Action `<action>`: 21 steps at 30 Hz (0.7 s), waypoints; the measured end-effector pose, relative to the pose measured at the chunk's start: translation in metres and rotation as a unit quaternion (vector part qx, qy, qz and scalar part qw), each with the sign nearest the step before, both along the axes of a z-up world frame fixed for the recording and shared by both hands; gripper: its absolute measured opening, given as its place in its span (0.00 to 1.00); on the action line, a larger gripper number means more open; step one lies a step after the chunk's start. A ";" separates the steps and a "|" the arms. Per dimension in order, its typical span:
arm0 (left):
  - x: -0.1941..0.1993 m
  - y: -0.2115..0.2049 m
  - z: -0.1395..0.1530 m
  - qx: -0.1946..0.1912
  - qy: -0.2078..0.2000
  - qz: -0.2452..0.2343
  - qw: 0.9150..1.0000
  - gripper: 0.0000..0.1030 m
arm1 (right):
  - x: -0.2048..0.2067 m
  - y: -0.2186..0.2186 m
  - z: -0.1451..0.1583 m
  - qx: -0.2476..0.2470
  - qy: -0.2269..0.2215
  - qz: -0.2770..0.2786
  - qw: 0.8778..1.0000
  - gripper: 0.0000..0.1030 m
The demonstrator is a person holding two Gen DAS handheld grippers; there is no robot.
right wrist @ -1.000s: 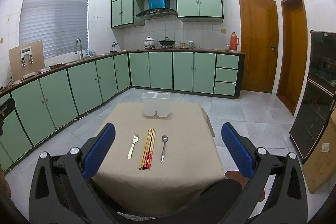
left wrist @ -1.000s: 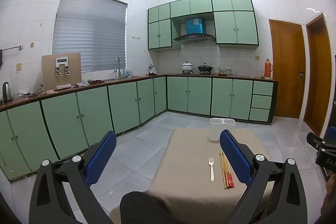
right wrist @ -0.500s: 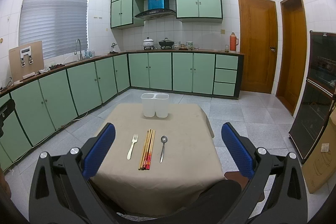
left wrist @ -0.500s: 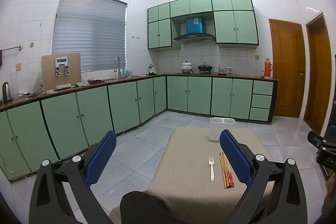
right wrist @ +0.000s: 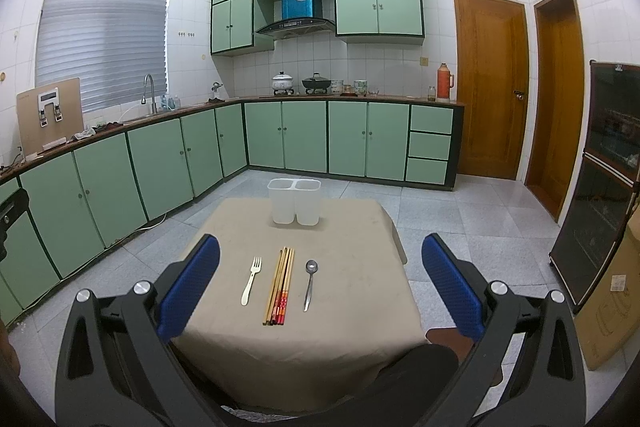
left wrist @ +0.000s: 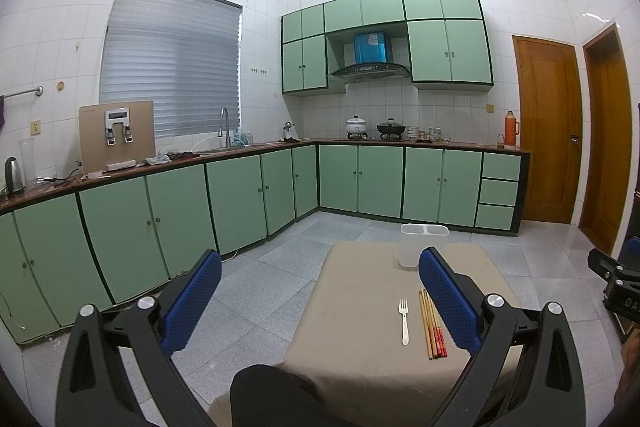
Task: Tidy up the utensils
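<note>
A small table with a beige cloth (right wrist: 352, 311) holds a white fork (right wrist: 251, 280), a bundle of chopsticks (right wrist: 280, 287) and a metal spoon (right wrist: 309, 283), laid side by side. A white two-compartment holder (right wrist: 295, 201) stands upright at the table's far edge. My right gripper (right wrist: 320, 287) is open and empty, held above the near part of the table. My left gripper (left wrist: 320, 299) is open and empty, to the left of the table; its view shows the fork (left wrist: 405, 321), the chopsticks (left wrist: 431, 325) and the holder (left wrist: 416, 245). The spoon is hidden there.
Green kitchen cabinets (right wrist: 160, 163) run along the left and back walls. Grey tiled floor (right wrist: 460, 219) surrounds the table. A dark glass cabinet (right wrist: 600, 187) and a cardboard box (right wrist: 612, 287) stand at the right. A dark knee (left wrist: 272, 395) is at the table's near edge.
</note>
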State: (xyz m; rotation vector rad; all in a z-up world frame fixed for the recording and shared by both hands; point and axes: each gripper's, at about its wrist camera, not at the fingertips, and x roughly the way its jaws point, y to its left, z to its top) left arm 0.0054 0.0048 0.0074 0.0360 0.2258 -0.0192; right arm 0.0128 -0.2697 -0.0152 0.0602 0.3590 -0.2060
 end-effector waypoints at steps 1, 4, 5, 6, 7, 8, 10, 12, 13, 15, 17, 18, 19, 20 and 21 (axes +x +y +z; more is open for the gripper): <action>0.000 0.000 0.000 0.000 0.000 0.001 1.000 0.94 | 0.000 0.001 0.000 0.000 0.000 0.000 1.000 0.95; 0.001 0.000 0.000 0.000 0.000 0.001 1.000 0.94 | -0.001 -0.001 0.000 0.000 -0.001 -0.001 1.000 0.95; 0.000 0.000 0.000 0.000 0.000 0.001 1.000 0.94 | 0.000 -0.002 0.001 0.000 -0.001 -0.001 1.000 0.95; 0.000 0.000 0.000 0.001 0.000 0.001 1.000 0.94 | 0.000 -0.003 0.001 -0.001 -0.002 -0.001 1.000 0.95; 0.000 0.000 0.000 0.000 0.000 0.001 1.000 0.94 | -0.001 -0.004 0.002 -0.001 -0.002 -0.001 1.000 0.95; 0.000 0.000 0.000 0.000 0.000 0.000 1.000 0.94 | -0.001 -0.005 0.002 -0.001 -0.002 -0.001 1.000 0.95; 0.001 0.001 0.001 0.000 0.000 0.000 1.000 0.94 | -0.002 -0.005 0.002 -0.002 -0.002 -0.002 1.000 0.95; 0.001 0.000 0.001 0.000 0.000 0.000 1.000 0.94 | -0.003 -0.005 0.002 -0.003 -0.004 -0.002 1.000 0.95; 0.001 0.000 0.001 0.000 0.000 0.000 1.000 0.94 | -0.003 -0.005 0.001 -0.003 -0.005 -0.002 1.000 0.95; 0.001 0.000 0.001 0.000 0.000 0.000 1.000 0.94 | -0.003 -0.005 0.000 -0.004 -0.006 -0.002 1.000 0.95; 0.001 0.000 0.001 0.001 0.000 0.000 1.000 0.94 | -0.004 -0.006 0.000 -0.004 -0.006 -0.002 1.000 0.95; 0.001 0.000 0.001 0.000 0.001 0.000 1.000 0.94 | -0.004 -0.005 0.000 -0.004 -0.006 -0.002 1.000 0.95; 0.001 0.001 0.001 0.000 0.001 0.000 1.000 0.94 | -0.003 -0.006 0.000 -0.004 -0.006 -0.002 1.000 0.95; 0.001 0.001 0.001 0.000 0.001 0.000 1.000 0.94 | -0.003 -0.006 0.000 -0.004 -0.006 -0.002 1.000 0.95; 0.001 0.001 0.002 0.000 0.001 0.000 1.000 0.94 | -0.003 -0.005 0.000 -0.004 -0.006 -0.002 1.000 0.95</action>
